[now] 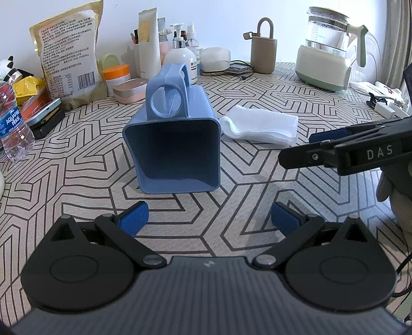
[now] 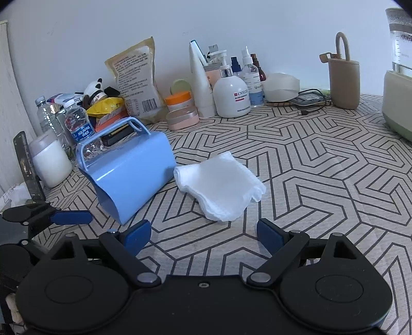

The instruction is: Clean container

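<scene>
wall: plain white wall (image 2: pixel 231 23) ahead of me
table: table (image 2: pixel 334 167) under a black-lined geometric cloth
light: soft, even daylight

Both grippers are black with round pivot discs, silver screws and blue ribbed fingers (image 1: pixel 134 217); one arm reads "DAS".

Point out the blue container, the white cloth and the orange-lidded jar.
blue container (image 2: pixel 134 167): right wrist view, its side wall.
white cloth (image 2: pixel 221 185): right wrist view, top fold.
orange-lidded jar (image 1: pixel 116 70): left wrist view, its lid.
</scene>
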Demonstrator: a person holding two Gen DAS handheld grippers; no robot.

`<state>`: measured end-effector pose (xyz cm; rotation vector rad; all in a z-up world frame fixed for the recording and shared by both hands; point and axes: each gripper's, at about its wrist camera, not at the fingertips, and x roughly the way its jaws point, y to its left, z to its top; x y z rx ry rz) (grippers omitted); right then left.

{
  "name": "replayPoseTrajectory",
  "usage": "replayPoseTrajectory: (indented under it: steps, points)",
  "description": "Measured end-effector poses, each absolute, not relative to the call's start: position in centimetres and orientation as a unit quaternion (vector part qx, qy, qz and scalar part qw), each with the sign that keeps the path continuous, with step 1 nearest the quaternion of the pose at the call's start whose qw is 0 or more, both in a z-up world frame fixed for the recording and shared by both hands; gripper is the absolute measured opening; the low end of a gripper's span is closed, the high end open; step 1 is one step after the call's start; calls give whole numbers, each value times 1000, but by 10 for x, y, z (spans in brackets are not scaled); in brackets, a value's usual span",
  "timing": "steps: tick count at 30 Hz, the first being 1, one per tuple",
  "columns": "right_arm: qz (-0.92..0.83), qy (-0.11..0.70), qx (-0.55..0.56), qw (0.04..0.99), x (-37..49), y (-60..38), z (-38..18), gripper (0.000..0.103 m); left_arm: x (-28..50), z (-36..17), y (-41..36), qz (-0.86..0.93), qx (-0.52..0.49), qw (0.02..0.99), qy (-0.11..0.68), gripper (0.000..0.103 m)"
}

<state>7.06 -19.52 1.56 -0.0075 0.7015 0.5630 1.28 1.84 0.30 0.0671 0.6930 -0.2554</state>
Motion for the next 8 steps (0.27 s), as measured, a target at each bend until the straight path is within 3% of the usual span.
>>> replayPoseTrajectory:
  steps: [8]
  points:
    - [266, 338, -21, 903, 69, -191, 15, 94, 13, 3, 20, -126, 33, 932, 339, 103]
